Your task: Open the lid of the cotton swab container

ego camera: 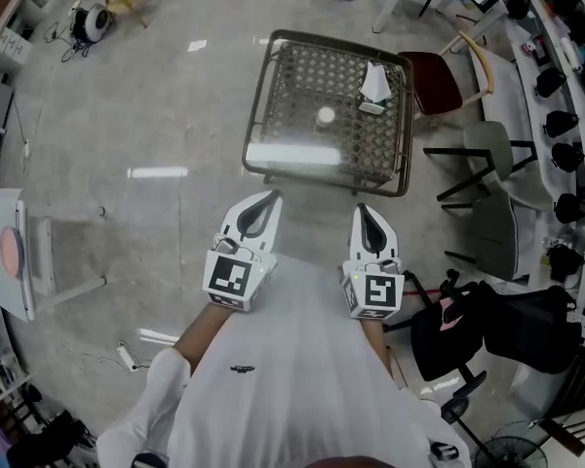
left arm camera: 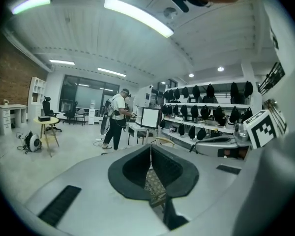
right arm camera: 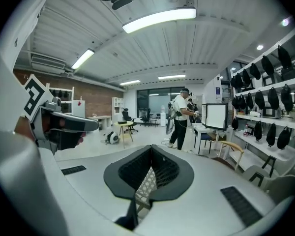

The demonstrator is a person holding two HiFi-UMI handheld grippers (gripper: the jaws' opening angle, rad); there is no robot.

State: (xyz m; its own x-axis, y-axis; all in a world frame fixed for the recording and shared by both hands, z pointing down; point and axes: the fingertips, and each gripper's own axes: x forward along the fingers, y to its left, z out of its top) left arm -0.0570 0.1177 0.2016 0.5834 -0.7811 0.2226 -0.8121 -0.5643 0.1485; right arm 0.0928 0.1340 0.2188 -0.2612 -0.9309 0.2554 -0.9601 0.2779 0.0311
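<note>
On the glass-topped wicker table [ego camera: 273, 86], a small round white container [ego camera: 325, 116] stands near the middle. Both grippers are held close to the person's chest, well short of the table and touching nothing. The left gripper [ego camera: 269, 197] points at the table's near edge with its jaws shut and nothing between them. The right gripper [ego camera: 363, 209] is beside it, also shut and empty. In the left gripper view the left gripper [left arm camera: 150, 146] shows its pads meeting above a patch of wicker. In the right gripper view the right gripper [right arm camera: 151, 149] looks the same.
A white tissue-like pack [ego camera: 374, 86] sits at the table's far right. A dark red chair [ego camera: 437, 81] and a grey chair [ego camera: 492, 154] stand to the right of the table, and black bags [ego camera: 497, 325] lie on the floor. A person [right arm camera: 181, 118] stands farther back in the room.
</note>
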